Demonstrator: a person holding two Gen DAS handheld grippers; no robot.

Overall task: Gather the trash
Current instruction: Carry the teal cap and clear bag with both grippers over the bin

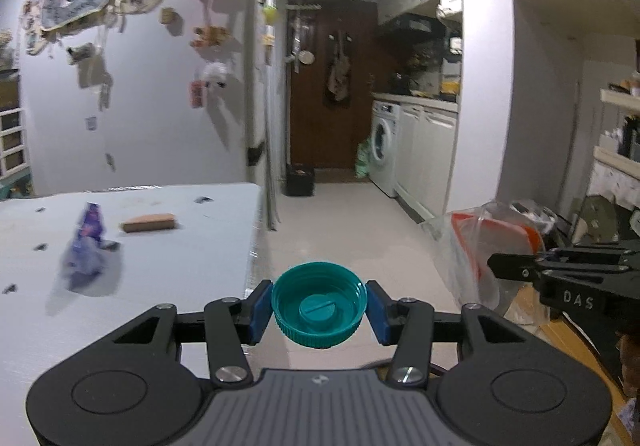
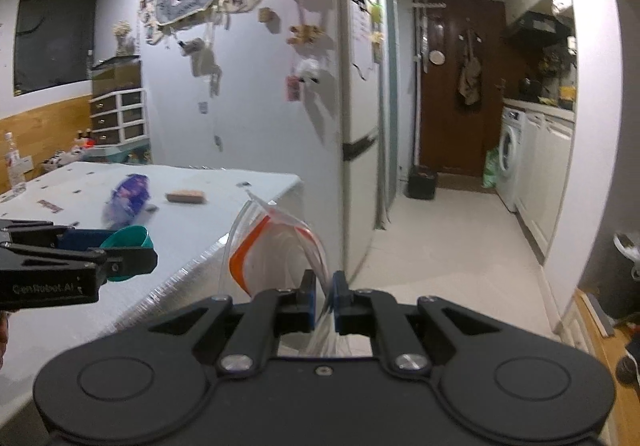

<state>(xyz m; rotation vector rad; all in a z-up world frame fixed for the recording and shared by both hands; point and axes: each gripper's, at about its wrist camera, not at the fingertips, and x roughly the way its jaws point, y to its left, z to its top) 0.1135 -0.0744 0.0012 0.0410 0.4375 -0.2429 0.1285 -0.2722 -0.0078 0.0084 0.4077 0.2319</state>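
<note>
My left gripper (image 1: 319, 306) is shut on a teal bottle cap (image 1: 319, 304), open side up, held beyond the table's right edge; it also shows in the right wrist view (image 2: 128, 242). My right gripper (image 2: 324, 300) is shut on the rim of a clear plastic bag with an orange strip (image 2: 276, 254), held open beside the table; the bag also shows in the left wrist view (image 1: 480, 242), to the right of the cap. A crumpled purple wrapper (image 1: 86, 246) and a brown sponge-like block (image 1: 149, 222) lie on the white table (image 1: 180, 266).
A fridge with magnets (image 2: 256, 85) stands behind the table. A corridor runs to a brown door (image 1: 332, 85), with a washing machine (image 1: 384, 145) and a dark bin (image 1: 299, 178). A clear bottle (image 2: 14, 165) stands at the table's far left.
</note>
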